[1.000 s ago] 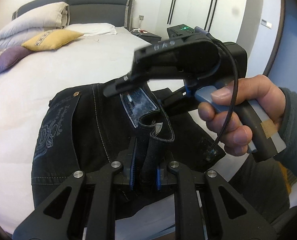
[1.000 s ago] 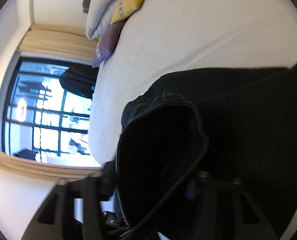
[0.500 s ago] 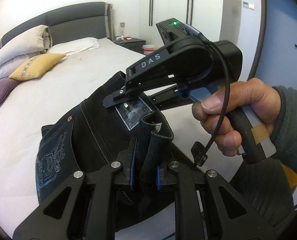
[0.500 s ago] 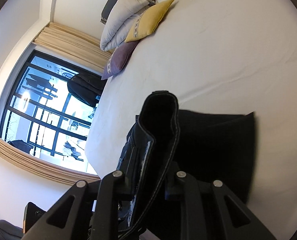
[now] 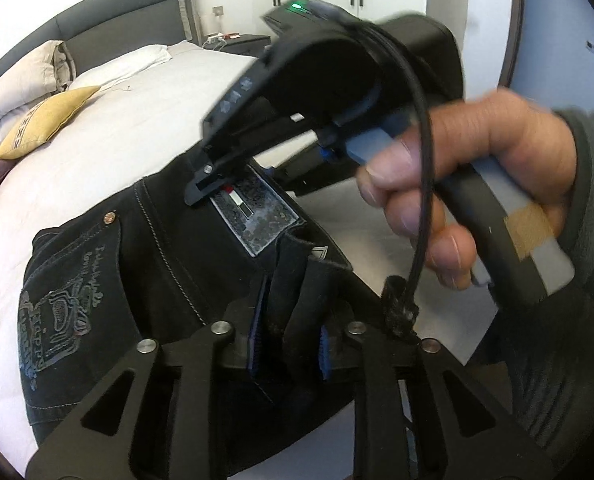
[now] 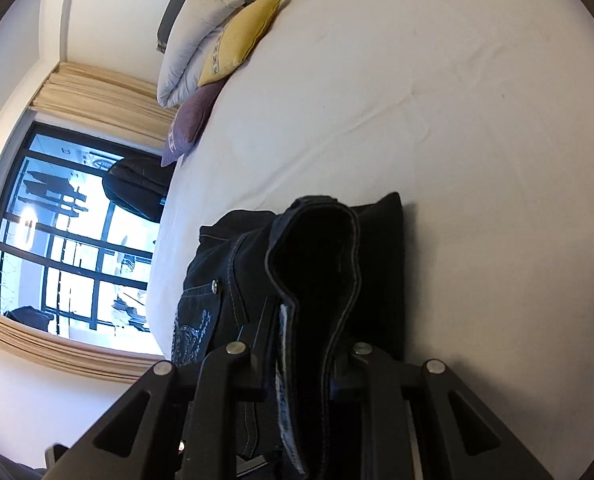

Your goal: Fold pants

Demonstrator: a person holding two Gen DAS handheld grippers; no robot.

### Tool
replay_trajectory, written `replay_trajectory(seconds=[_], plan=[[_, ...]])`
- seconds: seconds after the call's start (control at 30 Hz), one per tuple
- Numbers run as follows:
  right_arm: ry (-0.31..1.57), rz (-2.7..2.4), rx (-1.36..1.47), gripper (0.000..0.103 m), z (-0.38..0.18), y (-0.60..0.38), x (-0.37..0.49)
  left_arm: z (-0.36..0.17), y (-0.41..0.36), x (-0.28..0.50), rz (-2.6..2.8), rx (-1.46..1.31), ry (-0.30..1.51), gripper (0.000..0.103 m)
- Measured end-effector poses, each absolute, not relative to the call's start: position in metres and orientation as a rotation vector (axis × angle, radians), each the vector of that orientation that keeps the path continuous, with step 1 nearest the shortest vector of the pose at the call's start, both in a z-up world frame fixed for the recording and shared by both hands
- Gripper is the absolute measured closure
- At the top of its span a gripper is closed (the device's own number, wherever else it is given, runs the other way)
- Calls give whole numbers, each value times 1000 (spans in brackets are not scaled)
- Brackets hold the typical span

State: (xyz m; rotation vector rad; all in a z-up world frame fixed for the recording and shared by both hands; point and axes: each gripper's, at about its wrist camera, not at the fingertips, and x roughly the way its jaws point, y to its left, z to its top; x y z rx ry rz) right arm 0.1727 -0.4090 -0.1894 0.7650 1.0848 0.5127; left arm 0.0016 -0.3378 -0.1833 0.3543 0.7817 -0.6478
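Black jeans (image 5: 145, 272) with an embroidered back pocket hang bunched over the white bed (image 5: 109, 140). My left gripper (image 5: 289, 332) is shut on a fold of the waistband. My right gripper (image 5: 257, 176), held in a hand, is close in front of it, clamped on the waistband by its leather label (image 5: 257, 216). In the right wrist view the right gripper (image 6: 305, 356) is shut on a thick fold of the jeans (image 6: 321, 264), which rises between the fingers and hides the pads.
Grey pillows (image 6: 205, 36), a yellow cushion (image 6: 241, 36) and a purple cushion (image 6: 189, 128) lie at the head of the bed. A grey headboard (image 5: 117, 28) and nightstand (image 5: 237, 42) stand behind. A large window (image 6: 65, 248) is beside the bed.
Both grippers have lifted the waistband and come closer together. The jeans have drawn off the bed into a tighter bunch, and more white sheet shows.
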Motion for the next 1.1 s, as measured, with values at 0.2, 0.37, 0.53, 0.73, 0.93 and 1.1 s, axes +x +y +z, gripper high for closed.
replay_trajectory(seconds=[0.2,0.37,0.53,0.73,0.93,1.1], plan=[[1066,511,802,76,-193,-424,161,-180,-334,-24,-733,279,841,32],[1007,406,827,56,-175,-456,146,-150,-294,-37,-727,181,824,32],[856,548,951,56,-130,-465,110,-119,-226,-11,-629,7,755,32],[873,781,965,47,-136,-402,75,-154,-193,34,-582,-134,861,32],[1016,587,1075,103,-235,-414,45,-193,-193,23,-572,-138,881,32],[984,570,1029,81,-212,-439,28,-169,-188,25,-597,-164,830,32]])
